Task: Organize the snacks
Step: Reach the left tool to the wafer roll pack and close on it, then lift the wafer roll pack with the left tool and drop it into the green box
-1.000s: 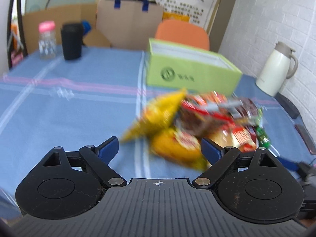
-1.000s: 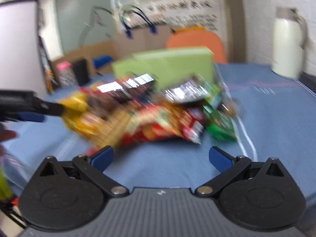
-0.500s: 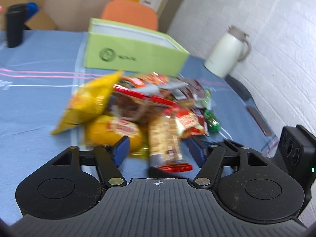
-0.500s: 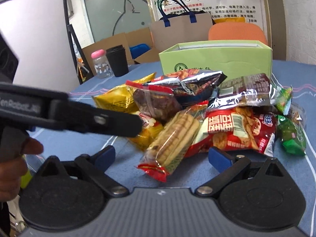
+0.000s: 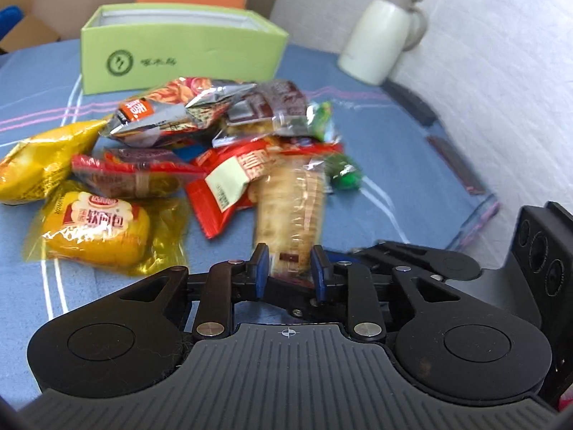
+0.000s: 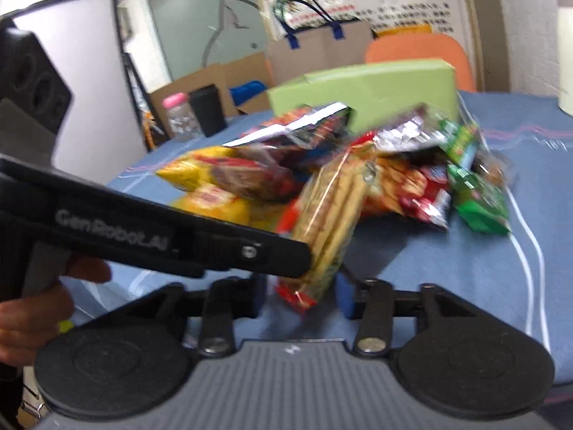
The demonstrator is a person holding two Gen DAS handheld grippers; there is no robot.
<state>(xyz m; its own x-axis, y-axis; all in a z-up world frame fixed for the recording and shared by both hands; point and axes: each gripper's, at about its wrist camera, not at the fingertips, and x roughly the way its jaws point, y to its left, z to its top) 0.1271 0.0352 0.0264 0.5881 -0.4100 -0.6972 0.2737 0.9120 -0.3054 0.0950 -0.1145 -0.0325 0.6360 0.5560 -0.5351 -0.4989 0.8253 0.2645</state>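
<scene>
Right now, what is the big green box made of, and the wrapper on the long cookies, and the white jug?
The green box looks like matte cardboard: flat folded walls, no shine. The cookie wrapper seems thin clear plastic film, glossy and crinkled, biscuits showing through. The white jug has a smooth satin coat, maybe painted metal or plastic; I can't tell which.

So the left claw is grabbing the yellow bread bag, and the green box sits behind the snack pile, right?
Not quite. In the left wrist view, the left claw is shut on the clear biscuit pack, not the yellow bread bag. The green box does sit behind the snack pile.
</scene>
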